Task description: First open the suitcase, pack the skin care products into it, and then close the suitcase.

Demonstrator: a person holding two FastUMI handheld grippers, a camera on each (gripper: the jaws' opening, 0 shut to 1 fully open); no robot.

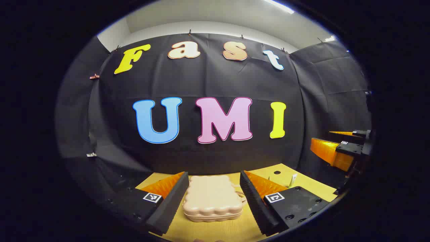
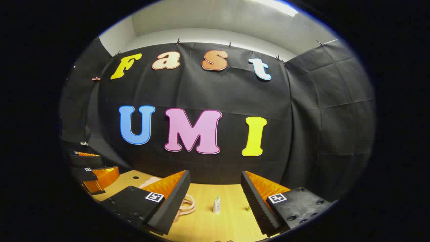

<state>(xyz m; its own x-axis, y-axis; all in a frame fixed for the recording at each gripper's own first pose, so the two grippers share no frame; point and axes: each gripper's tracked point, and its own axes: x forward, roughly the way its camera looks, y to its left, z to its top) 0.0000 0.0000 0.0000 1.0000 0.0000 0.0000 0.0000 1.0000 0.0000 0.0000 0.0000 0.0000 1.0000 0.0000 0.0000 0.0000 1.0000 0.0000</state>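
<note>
Our left gripper (image 1: 214, 198), jaws spread, frames the closed beige scalloped plastic suitcase (image 1: 212, 198) at lower centre; our right gripper (image 2: 215, 198) gapes too, and what seems a small white skincare tube (image 2: 217, 204) awaits packing.

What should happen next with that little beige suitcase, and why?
Probably lower the left gripper toward the suitcase to start opening it: it lies closed on the table, framed between open fingers, while a small skincare tube stands unpacked before the open right gripper.
</note>
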